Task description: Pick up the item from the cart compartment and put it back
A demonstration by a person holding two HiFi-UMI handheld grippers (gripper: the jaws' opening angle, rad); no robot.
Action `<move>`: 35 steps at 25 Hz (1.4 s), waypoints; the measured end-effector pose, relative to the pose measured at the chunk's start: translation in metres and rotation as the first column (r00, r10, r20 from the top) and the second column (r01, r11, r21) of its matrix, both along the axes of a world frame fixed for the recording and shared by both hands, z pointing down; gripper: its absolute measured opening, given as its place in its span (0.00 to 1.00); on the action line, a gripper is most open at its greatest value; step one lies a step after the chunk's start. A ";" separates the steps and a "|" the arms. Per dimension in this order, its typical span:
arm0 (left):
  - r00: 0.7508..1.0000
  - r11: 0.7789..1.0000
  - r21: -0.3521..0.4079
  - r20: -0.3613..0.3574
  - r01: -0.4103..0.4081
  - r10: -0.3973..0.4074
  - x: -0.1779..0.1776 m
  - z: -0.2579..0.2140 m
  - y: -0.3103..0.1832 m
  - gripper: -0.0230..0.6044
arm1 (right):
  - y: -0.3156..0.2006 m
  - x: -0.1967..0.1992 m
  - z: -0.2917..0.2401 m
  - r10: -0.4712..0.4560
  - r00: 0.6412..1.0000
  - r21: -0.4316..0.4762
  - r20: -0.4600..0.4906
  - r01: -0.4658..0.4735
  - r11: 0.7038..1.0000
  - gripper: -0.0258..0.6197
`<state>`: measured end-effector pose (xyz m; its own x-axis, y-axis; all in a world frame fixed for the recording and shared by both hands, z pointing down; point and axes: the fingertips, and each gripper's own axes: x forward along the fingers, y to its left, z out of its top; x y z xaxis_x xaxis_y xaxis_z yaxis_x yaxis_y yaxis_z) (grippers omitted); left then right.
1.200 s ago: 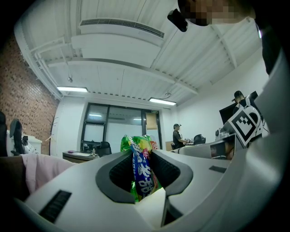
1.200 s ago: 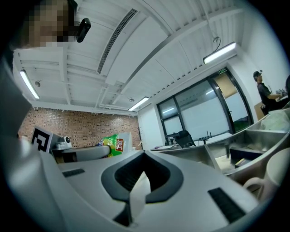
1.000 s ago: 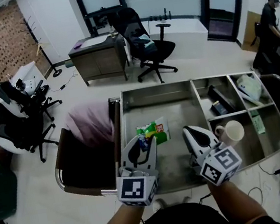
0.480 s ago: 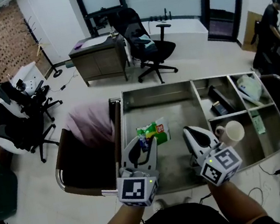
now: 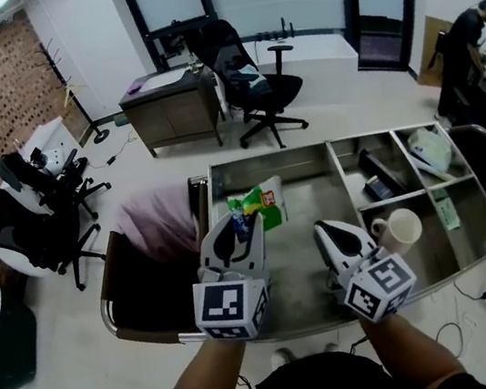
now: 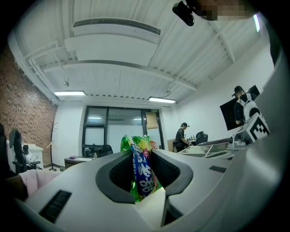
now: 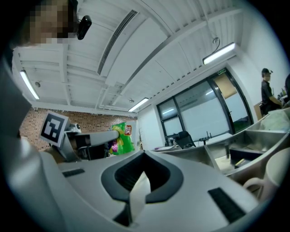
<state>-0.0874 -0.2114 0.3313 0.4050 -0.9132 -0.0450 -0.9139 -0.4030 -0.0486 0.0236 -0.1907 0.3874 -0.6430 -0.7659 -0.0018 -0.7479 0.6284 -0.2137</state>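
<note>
A green snack bag (image 5: 260,203) with red and blue print hangs above the cart's big compartment (image 5: 302,190), with my left gripper (image 5: 235,224) shut on its lower edge. In the left gripper view the bag (image 6: 143,171) stands upright, pinched between the two dark pads. My right gripper (image 5: 324,229) hovers over the same compartment to the right, its jaws shut with nothing in them. From the right gripper view the bag (image 7: 121,137) shows at the left, raised above the cart's rim.
The steel cart has smaller compartments at the right with a white mug (image 5: 402,228), dark boxes (image 5: 375,174) and a pale packet (image 5: 430,148). A pink cloth (image 5: 157,218) lies in the side bin at the left. Office chairs, a desk and a person (image 5: 463,50) stand beyond.
My left gripper has lifted the snack bag off the compartment floor, up and away from me. The right gripper has stayed about where it was.
</note>
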 end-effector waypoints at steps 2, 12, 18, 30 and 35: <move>1.000 1.000 0.009 0.020 -0.004 0.004 0.001 -0.010 -0.014 0.21 | 0.000 0.001 0.000 0.004 1.000 0.000 0.000 -0.004 1.000 0.06; 0.997 0.996 -0.091 0.073 -0.007 0.014 0.012 -0.021 -0.091 0.21 | -0.001 0.000 0.000 0.006 1.000 -0.005 -0.011 -0.006 1.000 0.06; 0.994 0.984 -0.178 0.108 0.005 0.014 0.019 0.002 -0.127 0.21 | -0.001 0.000 0.001 0.008 1.000 -0.010 -0.019 -0.008 1.000 0.06; 0.998 0.923 -0.384 0.064 0.003 0.023 0.019 0.053 -0.163 0.41 | -0.002 0.002 0.001 0.017 1.000 -0.009 -0.010 -0.018 1.000 0.06; 0.997 0.936 -0.352 0.060 -0.019 0.043 0.023 0.041 -0.158 0.41 | -0.002 0.001 0.001 0.014 1.000 -0.009 -0.014 -0.014 1.000 0.06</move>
